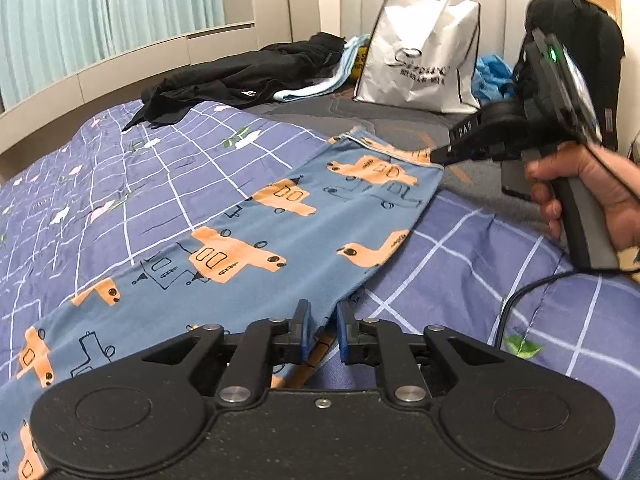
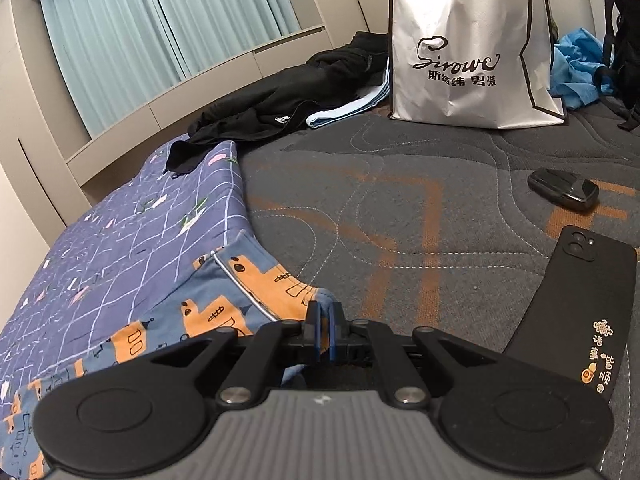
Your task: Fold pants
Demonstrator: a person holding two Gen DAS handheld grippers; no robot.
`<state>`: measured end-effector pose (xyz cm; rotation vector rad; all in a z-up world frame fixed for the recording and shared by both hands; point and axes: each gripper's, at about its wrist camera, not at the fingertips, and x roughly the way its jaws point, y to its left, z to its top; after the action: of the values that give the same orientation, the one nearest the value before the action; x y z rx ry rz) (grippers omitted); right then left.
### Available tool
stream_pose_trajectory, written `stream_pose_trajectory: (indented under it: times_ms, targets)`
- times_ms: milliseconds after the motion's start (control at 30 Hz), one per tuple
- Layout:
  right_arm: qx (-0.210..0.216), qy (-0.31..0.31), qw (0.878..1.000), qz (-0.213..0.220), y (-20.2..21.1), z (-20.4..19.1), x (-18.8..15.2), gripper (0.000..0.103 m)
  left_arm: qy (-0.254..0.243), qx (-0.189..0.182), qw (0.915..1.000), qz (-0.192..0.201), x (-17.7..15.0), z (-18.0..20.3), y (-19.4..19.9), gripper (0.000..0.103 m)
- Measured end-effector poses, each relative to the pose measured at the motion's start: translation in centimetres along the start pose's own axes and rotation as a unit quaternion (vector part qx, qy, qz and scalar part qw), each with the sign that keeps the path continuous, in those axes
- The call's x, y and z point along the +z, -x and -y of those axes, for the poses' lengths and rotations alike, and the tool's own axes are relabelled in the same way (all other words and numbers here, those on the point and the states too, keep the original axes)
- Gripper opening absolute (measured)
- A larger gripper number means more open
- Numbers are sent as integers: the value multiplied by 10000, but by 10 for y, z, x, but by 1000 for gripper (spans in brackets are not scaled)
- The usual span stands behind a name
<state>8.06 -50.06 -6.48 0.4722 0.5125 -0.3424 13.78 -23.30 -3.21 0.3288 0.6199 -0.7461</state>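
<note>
PANTS (image 1: 256,248): soft, light knit, flat on the quilt (image 1: 100,184) | LEFT GRIPPER (image 1: 323,330): my fingers narrow, near edge between them, contact unclear | RIGHT GRIPPER (image 2: 323,330): pinching far waistband corner | GRASP: hems, corners; expect sag.

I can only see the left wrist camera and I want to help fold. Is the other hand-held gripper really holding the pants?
Observer: Yes. In the right wrist view, the right hand-held gripper is shut on a corner of the pants.
Child: Is anything lying near it?
Observer: A black phone lies camera side up on the grey mattress, to the gripper's right.
Child: Anything else?
Observer: A small black fob lies beyond the phone.
</note>
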Motion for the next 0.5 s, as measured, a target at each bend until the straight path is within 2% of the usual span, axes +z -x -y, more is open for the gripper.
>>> stream_pose_trajectory:
  times_ms: [100,167,200,267,300,333,400,500]
  targets:
    - [30,-12,10000,-43,0,-1,0,5,209,-63,9997,62,2,-7,9,34]
    - [40,-2,10000,-52,0,0,1,9,403,-48,9991,141,1,-14,16,50]
    - [39,2,10000,-48,1,0,2,15,505,-50,9985,194,1,-20,21,53]
    - [12,3,10000,-35,4,1,3,35,676,43,9972,316,0,-35,28,58]
    - [26,5,10000,-21,5,1,3,52,770,159,9962,361,0,-44,31,60]
    - [51,22,10000,2,8,1,3,58,876,305,9949,389,0,-56,32,62]
    - [109,122,9999,-9,12,0,2,63,1130,583,9913,338,0,-80,29,62]
    - [223,280,9994,-23,17,-5,0,78,1755,817,9807,290,-3,-124,23,62]
